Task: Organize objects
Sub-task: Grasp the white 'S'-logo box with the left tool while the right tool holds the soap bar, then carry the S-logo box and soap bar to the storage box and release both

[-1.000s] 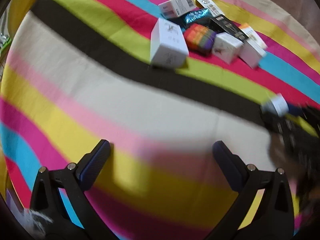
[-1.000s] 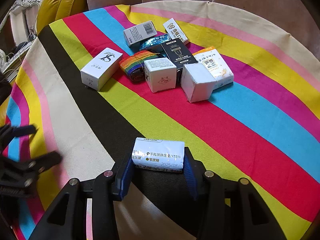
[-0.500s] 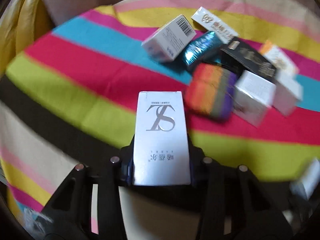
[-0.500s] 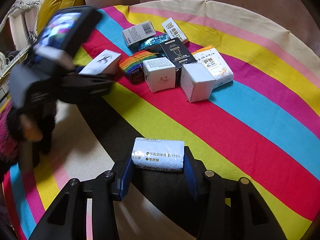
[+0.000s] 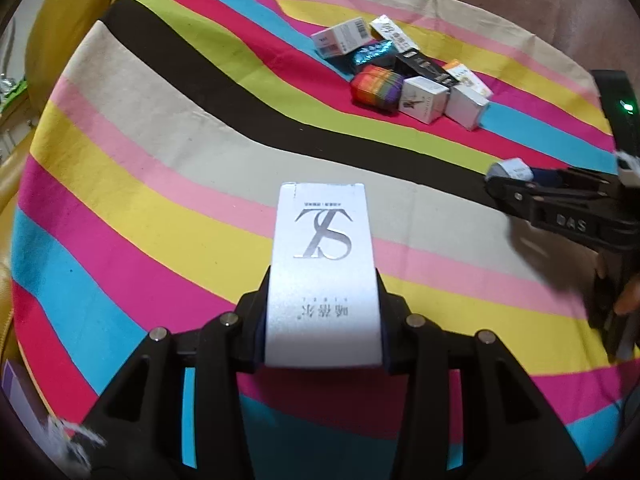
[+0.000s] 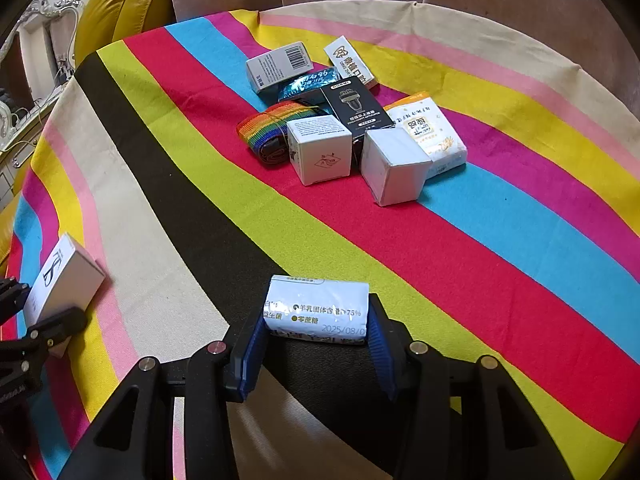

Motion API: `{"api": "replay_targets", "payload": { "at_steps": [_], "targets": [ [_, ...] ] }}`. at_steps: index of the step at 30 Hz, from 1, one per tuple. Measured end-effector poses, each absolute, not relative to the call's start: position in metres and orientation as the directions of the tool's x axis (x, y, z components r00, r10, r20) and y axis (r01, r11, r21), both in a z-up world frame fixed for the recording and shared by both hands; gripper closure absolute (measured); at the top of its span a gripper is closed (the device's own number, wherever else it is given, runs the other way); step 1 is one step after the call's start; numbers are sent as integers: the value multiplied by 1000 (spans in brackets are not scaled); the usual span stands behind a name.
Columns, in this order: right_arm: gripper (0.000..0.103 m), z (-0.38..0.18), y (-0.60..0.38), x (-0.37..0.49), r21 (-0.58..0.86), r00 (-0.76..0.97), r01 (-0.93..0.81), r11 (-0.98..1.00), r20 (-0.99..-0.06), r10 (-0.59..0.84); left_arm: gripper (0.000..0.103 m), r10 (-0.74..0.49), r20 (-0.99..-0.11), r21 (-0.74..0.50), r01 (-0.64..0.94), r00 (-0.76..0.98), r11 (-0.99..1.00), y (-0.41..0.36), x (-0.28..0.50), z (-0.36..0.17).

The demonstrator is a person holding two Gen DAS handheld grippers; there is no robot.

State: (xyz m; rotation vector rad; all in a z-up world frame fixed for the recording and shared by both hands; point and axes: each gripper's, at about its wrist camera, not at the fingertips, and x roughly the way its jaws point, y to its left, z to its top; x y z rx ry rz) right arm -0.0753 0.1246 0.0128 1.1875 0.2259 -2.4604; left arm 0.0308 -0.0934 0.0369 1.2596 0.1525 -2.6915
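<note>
1. my left gripper [image 5: 322, 316] is clamped on the ts box [image 5: 322, 276] — a long white box held by its near end, its far end pointing out over the cloth's [image 5: 160, 152] cream and pink stripes.
2. in the right wrist view the same box [image 6: 66, 280] sits near the cloth's left edge, inside my left gripper [image 6: 48, 312].
3. my right gripper [image 6: 316, 344] grips the pack [image 6: 316, 308], a pale blue wrapped pack with printed text, held over the black stripe near the cloth's near edge.
4. the rest lie in a cluster toward the far edge: barcode box [image 6: 280, 66], rainbow strap [image 6: 268, 132], black box [image 6: 356, 110], two white cubes [image 6: 322, 150] — touching or overlapping one another.
5. the cluster stays well apart from both held items.
</note>
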Motion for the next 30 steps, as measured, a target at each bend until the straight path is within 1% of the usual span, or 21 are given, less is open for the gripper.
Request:
{"api": "replay_targets", "payload": {
  "at_steps": [2, 5, 19, 22, 25, 28, 30],
  "targets": [
    [56, 13, 124, -76, 27, -560, 419, -908, -779, -282, 56, -124, -769, -5, 201, -627, -980, -94, 22, 31],
    [56, 14, 124, -76, 30, -559, 419, -907, -779, -284, 53, -118, -771, -24, 214, -626, -977, -98, 16, 27],
    [56, 17, 119, -73, -2, -570, 417, -909, -780, -259, 53, -124, -772, -23, 222, -624, -975, -97, 12, 27],
    [56, 17, 120, -70, -6, -581, 373, -928, -781, -228, 53, -128, -771, -19, 223, -623, -975, -96, 11, 26],
    [56, 18, 123, -54, 22, -588, 303, -953, -783, -205, 53, -127, -771, -20, 223, -624, -975, -96, 11, 26],
    [56, 19, 120, -29, 27, -586, 312, -950, -782, -215, 53, -127, -770, -21, 224, -625, -974, -96, 11, 26],
    [56, 20, 123, -10, 60, -583, 304, -951, -778, -236, 53, -126, -770, -24, 225, -625, -974, -96, 11, 26]
  ]
}}
